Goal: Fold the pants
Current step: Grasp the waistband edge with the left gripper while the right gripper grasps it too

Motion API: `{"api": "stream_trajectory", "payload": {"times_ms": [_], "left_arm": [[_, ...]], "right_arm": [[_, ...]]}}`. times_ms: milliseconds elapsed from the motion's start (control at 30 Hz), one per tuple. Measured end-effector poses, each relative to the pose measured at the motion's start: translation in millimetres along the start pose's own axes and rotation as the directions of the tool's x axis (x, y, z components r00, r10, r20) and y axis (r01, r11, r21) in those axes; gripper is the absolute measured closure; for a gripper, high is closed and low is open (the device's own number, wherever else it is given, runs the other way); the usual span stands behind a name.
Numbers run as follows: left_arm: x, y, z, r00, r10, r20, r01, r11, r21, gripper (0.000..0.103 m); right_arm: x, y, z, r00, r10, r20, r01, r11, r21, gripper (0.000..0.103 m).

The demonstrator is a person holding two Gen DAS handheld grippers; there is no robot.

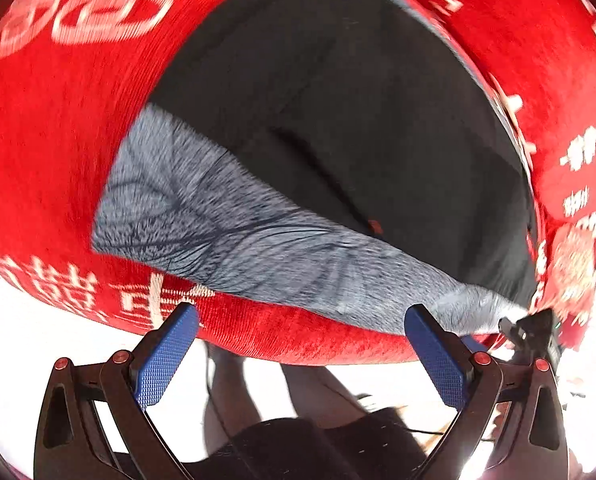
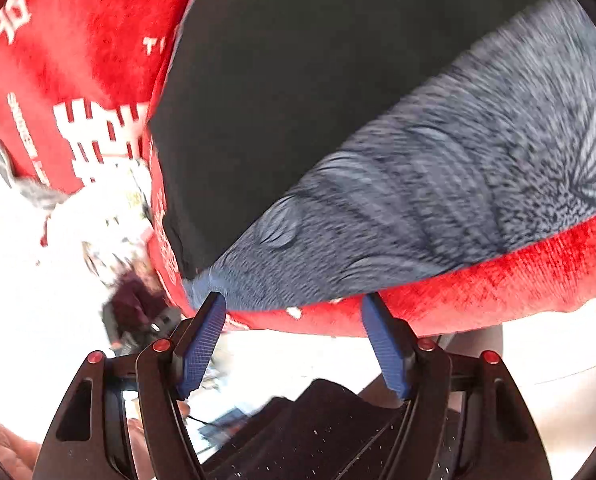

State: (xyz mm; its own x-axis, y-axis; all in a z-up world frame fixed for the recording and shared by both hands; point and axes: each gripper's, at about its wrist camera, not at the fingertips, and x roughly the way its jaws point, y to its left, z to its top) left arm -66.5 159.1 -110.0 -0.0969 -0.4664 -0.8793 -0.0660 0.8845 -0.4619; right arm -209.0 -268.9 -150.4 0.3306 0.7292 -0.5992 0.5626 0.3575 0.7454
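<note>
Black pants (image 1: 337, 92) lie flat on a red cloth (image 1: 46, 140), with their grey fleecy lining (image 1: 234, 236) turned out along the near edge. They also show in the right wrist view (image 2: 305, 80), lining (image 2: 437, 216) to the right. My left gripper (image 1: 301, 316) is open and empty, just short of the lining edge near the table's front. My right gripper (image 2: 296, 304) is open and empty, its left fingertip (image 2: 214, 308) at the near corner of the lining. The other gripper (image 1: 533, 332) shows at the right edge of the left wrist view.
The red cloth (image 2: 82, 40) carries white printed characters and covers the table to its front edge (image 1: 298, 344). Below the edge are the person's legs (image 1: 258, 392) and a bright floor. Clutter (image 2: 138, 308) sits left of the table corner.
</note>
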Motion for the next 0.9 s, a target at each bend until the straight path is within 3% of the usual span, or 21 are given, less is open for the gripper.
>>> {"api": "stream_trajectory", "payload": {"times_ms": [133,300,367,400,433,467,500,533,733,833,900], "left_arm": [[11,-3,9,0.997,-0.074,0.022,0.074,0.997,-0.012,0.000],[16,-17,21,0.993,-0.110,0.034,0.110,0.994,0.007,0.000],[18,-17,24,0.996,-0.086,0.033,0.086,0.996,0.001,0.010],[18,-17,25,0.997,-0.065,0.032,0.065,0.998,-0.004,0.024],[18,-16,25,0.998,-0.051,0.025,0.051,0.999,-0.010,0.038],[14,-10,25,0.998,-0.055,0.021,0.056,0.998,-0.015,0.044],[9,-7,27,0.998,-0.064,0.024,0.064,0.998,-0.016,0.055],[2,-9,29,0.997,-0.067,0.029,0.068,0.998,-0.012,0.062],[-45,-47,54,0.990,-0.078,0.118,0.071,0.996,0.061,0.063],[-66,-70,74,0.976,-0.098,0.195,0.080,0.992,0.095,0.063],[-77,-91,100,0.957,-0.118,0.264,0.091,0.989,0.114,0.063]], "right_arm": [[2,-10,1,0.995,0.102,0.018,-0.102,0.994,0.034,0.028],[4,-1,8,0.981,0.187,0.051,-0.188,0.982,0.017,0.028],[11,-6,11,0.973,0.225,0.056,-0.228,0.972,0.053,0.028],[11,-8,11,0.970,0.237,0.060,-0.241,0.968,0.068,0.028],[9,-7,11,0.969,0.239,0.065,-0.244,0.967,0.080,0.031],[7,-3,10,0.971,0.227,0.074,-0.233,0.969,0.083,0.052],[1,-2,8,0.970,0.229,0.079,-0.235,0.969,0.081,0.081],[-2,3,9,0.970,0.228,0.086,-0.235,0.969,0.082,0.087],[-30,52,38,0.971,0.221,0.091,-0.218,0.975,-0.047,0.090],[-42,88,71,0.969,0.232,0.089,-0.221,0.968,-0.119,0.090],[-51,107,95,0.967,0.241,0.088,-0.225,0.961,-0.158,0.090]]}}
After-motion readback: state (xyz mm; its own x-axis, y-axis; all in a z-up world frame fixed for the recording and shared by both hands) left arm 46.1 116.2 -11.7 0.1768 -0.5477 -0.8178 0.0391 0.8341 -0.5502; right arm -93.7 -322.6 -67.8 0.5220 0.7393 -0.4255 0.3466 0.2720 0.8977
